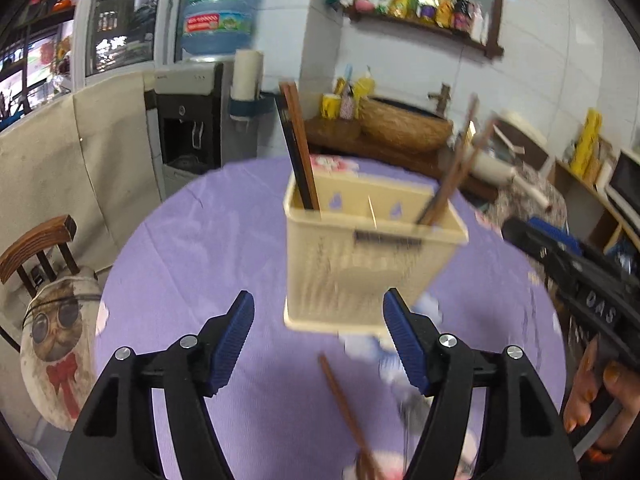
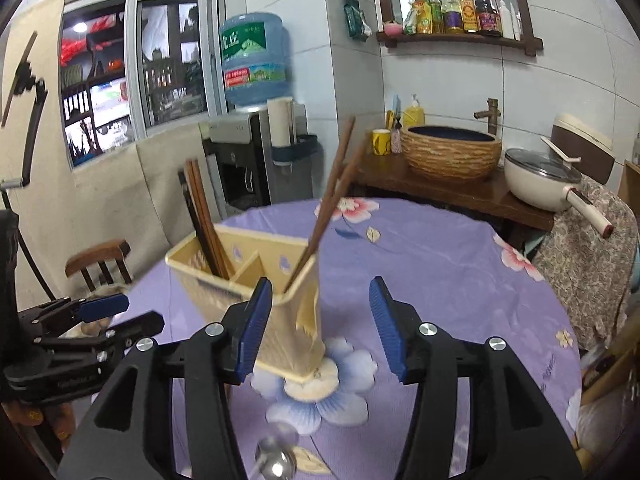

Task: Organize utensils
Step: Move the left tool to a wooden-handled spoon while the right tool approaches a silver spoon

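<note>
A cream plastic utensil holder with two compartments stands on the purple floral tablecloth. Dark chopsticks lean in its left compartment and brown chopsticks in its right one. My left gripper is open and empty just in front of the holder. A loose brown chopstick lies on the cloth between its fingers. In the right wrist view the holder stands ahead, and my right gripper is open and empty beside it. A metal spoon lies on the cloth below.
A wooden chair with a cushion stands left of the round table. A water dispenser stands behind. A wooden counter with a woven basin and a pan lies beyond the table's far edge. The other gripper shows at left.
</note>
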Demonstrator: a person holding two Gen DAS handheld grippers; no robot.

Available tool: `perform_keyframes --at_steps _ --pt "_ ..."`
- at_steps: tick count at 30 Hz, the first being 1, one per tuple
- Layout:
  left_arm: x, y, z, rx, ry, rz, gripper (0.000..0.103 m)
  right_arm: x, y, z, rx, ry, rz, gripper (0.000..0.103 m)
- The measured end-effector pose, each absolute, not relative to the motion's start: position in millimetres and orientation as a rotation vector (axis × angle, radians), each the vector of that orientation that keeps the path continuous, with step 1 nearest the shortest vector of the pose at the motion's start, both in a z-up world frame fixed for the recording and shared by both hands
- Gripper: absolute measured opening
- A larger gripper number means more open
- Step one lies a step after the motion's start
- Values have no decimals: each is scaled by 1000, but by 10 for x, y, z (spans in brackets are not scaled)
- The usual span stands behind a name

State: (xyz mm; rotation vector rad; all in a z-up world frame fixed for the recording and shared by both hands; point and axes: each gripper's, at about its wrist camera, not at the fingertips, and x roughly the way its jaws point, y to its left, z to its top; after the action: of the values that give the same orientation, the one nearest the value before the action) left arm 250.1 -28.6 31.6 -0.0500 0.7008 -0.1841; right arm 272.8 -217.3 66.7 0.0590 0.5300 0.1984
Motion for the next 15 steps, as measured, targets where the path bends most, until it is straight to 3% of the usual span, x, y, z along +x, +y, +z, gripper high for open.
perform_keyframes --at_steps 2,8,15 --pt "2386 -333 145 -22 755 -199 63 2627 -2172 538 58 559 194 52" --pt "2083 -402 -305 -13 905 -230 45 2436 -2164 143 61 663 171 52" --pt "1904 -433 -575 -19 1001 -254 38 2343 -2197 -177 104 745 171 52"
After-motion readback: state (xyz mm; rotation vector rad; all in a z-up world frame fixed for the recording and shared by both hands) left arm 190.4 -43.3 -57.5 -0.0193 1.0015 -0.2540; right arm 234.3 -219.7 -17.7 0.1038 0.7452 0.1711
